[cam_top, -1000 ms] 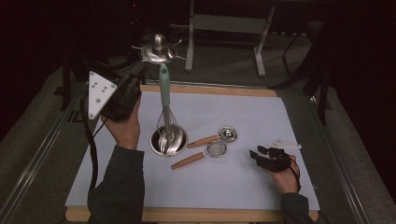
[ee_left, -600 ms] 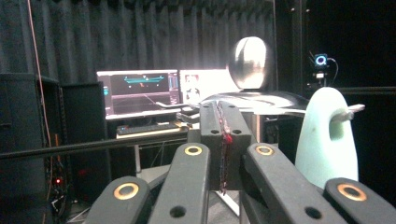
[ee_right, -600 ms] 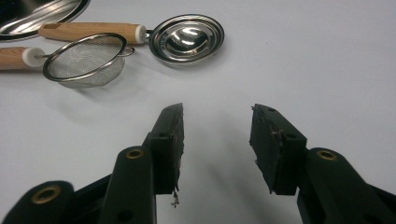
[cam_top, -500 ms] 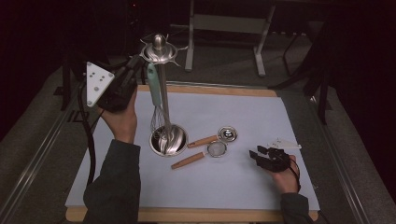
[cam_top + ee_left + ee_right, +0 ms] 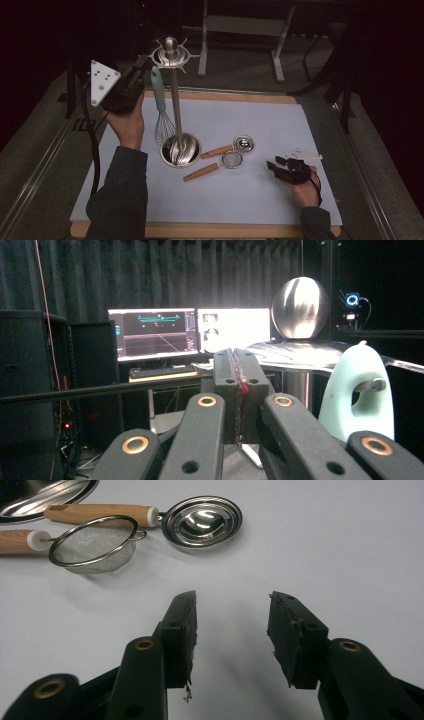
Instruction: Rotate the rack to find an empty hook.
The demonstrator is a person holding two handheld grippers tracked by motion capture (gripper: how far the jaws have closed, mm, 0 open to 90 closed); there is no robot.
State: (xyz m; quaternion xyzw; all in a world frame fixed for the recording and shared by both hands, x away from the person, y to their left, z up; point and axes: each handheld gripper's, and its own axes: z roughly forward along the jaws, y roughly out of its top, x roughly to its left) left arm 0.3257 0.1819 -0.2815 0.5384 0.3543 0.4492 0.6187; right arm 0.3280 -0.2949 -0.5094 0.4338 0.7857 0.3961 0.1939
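Since the earlier frames, the whisk [image 5: 161,112] has swung from a tilted position, handle against the stand's crown, to hanging near vertical beside the pole, and the left hand-held gripper [image 5: 131,84] has drawn away to the left of it. The whisk's mint handle loop [image 5: 361,390] sits over an arm of the utensil stand [image 5: 172,85], wire head down just above the steel base dish [image 5: 180,149]; this placement lets the stand carry the weight, so no grip is needed. Accordingly, the left hand-held gripper is fully closed with nothing between its pads, held level with the stand's top, the loop just beside it. Judged from this, the hanging step is complete.

On the table [image 5: 300,130], a small strainer [image 5: 93,543] and a round steel measuring spoon [image 5: 202,521], both with wooden handles, lie beside the base, untouched across all frames. The right hand-held gripper [image 5: 231,630] rests low on the mat, jaws spread and empty, pointing toward these two, unchanged from before.
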